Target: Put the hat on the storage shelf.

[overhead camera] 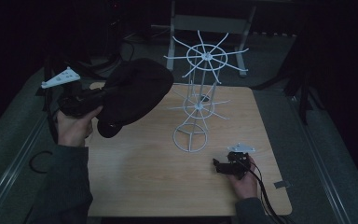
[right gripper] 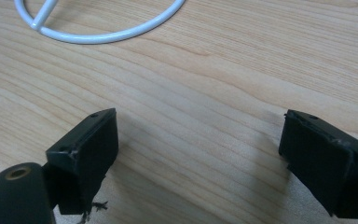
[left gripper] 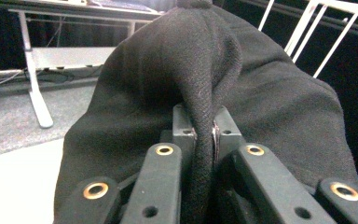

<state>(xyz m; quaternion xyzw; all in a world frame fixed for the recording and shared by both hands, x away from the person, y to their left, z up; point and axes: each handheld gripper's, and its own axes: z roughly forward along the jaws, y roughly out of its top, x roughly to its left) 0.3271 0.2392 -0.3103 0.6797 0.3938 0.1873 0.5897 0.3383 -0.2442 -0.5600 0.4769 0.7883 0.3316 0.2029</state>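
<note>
My left tool (left gripper: 199, 135) clamps the black hat (overhead camera: 137, 91); the wire rack (overhead camera: 200, 100) stands just right; right tool (right gripper: 200, 158) open on the tabletop (overhead camera: 168, 172).

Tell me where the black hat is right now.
High view, left side: the black hat hangs above the table, pinched in the left tongs, beside the white wire rack.

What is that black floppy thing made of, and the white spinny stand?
The black floppy thing looks like soft knitted or fleecy cloth: matte, fine woven texture, folding where the left claw pinches it. The white stand looks like thin metal wire with a glossy white coating, though it might be plastic.
</note>
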